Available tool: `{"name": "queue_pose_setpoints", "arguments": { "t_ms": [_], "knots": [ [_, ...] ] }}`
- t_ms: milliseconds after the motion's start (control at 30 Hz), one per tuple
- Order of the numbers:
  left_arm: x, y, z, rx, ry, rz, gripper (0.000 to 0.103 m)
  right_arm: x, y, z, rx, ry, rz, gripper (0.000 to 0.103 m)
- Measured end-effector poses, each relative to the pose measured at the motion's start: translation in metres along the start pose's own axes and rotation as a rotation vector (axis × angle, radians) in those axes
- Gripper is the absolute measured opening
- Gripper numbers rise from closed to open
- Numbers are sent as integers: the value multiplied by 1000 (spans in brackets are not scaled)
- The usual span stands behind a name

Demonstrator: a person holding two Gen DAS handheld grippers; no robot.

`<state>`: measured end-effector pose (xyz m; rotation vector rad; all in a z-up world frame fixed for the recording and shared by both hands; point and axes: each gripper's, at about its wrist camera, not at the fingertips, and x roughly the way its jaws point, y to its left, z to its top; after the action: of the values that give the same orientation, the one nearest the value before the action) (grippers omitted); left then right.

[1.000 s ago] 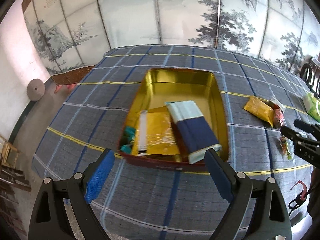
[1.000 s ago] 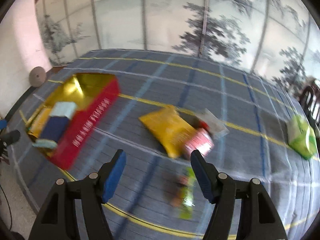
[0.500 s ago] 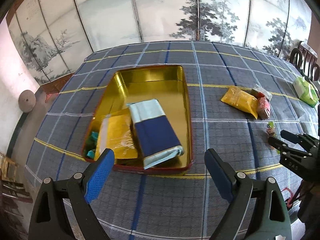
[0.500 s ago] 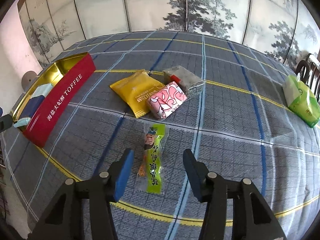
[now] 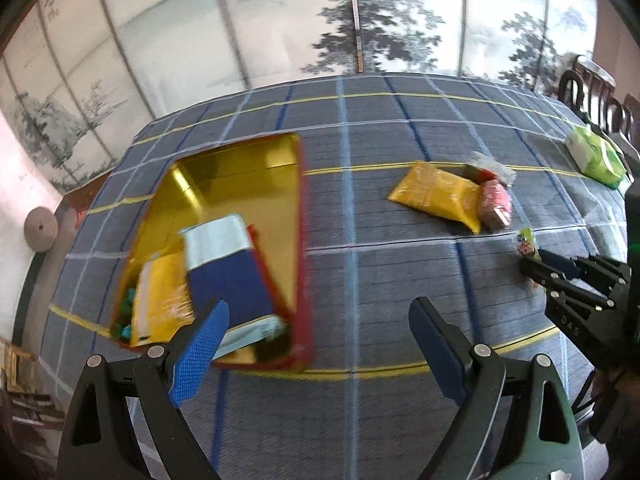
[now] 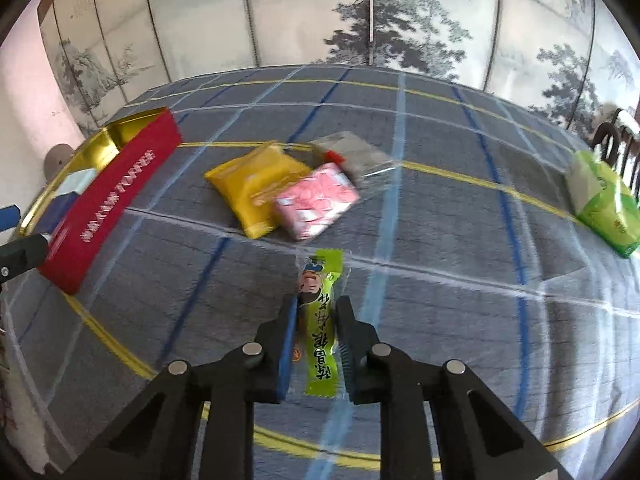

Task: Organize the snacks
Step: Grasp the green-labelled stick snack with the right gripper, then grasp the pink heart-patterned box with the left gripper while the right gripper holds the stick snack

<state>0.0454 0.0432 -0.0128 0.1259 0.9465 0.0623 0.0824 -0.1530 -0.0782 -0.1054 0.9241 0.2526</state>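
Observation:
My right gripper [image 6: 317, 312] is closing its jaws on a slim green snack stick [image 6: 322, 276] that lies on the plaid cloth, and both pads touch its sides. The left wrist view shows the right gripper [image 5: 528, 268] on the green stick [image 5: 526, 240] at the far right. My left gripper [image 5: 320, 312] stands open and empty above the cloth, just right of the red toffee tin [image 5: 304, 280]. The tin's gold inside holds a blue-and-white packet [image 5: 224, 276] and a yellow packet [image 5: 160, 300].
Beyond the stick lie a yellow packet [image 6: 256, 188], a pink packet [image 6: 316, 204] and a clear grey packet [image 6: 352, 156]. A green tissue pack [image 6: 600, 200] sits far right near a dark chair [image 5: 592, 92]. The red tin [image 6: 116, 196] is at left, painted screens behind.
My right gripper came down over the green stick and narrowed from wide open until its pads met the packet. The left gripper slid right, away from the tin, still open.

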Motion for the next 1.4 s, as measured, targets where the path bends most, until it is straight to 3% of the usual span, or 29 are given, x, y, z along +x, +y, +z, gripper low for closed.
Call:
{"name": "queue_pose_setpoints", "arguments": {
  "t_ms": [300, 567, 900, 1233, 1400],
  "knots": [
    [12, -55, 15, 110, -27, -65, 90, 11, -77, 14, 85, -29, -130, 19],
    [28, -94, 30, 142, -39, -117, 87, 20, -125, 24, 149, -47, -202, 19],
    [45, -135, 45, 221, -55, -126, 79, 27, -130, 32, 156, -44, -215, 19],
    [63, -145, 62, 218, -68, -119, 71, 25, -133, 29, 165, -47, -204, 20],
    [68, -145, 65, 199, -58, -171, 65, 26, -134, 30, 165, -47, -204, 20]
  ]
}}
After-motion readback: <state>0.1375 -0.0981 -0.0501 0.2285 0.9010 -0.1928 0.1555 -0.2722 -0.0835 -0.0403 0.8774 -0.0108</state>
